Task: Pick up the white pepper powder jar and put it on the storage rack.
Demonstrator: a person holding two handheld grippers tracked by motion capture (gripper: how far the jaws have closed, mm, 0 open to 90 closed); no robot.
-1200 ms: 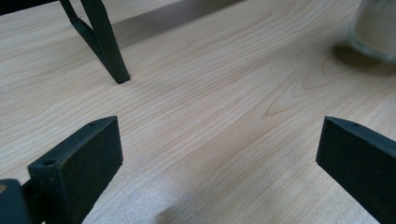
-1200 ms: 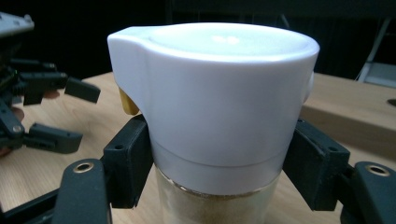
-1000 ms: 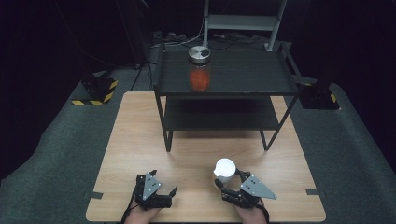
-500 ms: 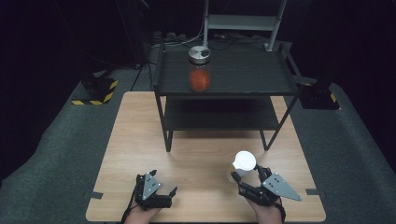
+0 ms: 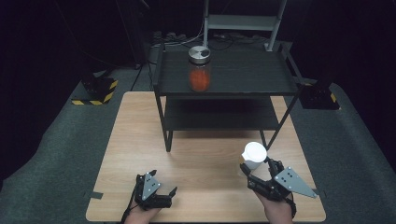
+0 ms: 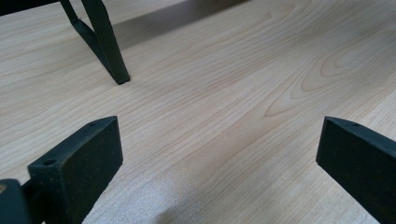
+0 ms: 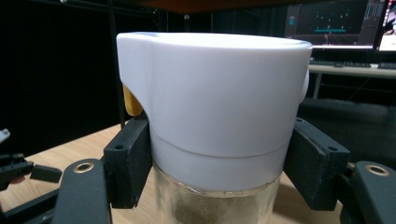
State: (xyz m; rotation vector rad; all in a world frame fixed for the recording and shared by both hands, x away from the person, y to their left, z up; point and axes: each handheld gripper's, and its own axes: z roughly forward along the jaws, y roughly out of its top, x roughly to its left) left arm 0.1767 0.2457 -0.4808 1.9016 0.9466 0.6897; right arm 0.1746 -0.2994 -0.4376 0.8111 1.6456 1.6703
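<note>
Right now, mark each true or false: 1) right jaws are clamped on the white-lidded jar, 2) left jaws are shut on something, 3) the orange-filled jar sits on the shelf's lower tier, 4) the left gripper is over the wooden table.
1) True. The right gripper has its jaws pressed on both sides of the white-lidded jar.
2) False. The left gripper has its jaws wide apart with bare wood between them.
3) False. The orange-filled jar stands on the top tier of the black shelf.
4) True. It sits low over the wooden table, near its front edge.
</note>
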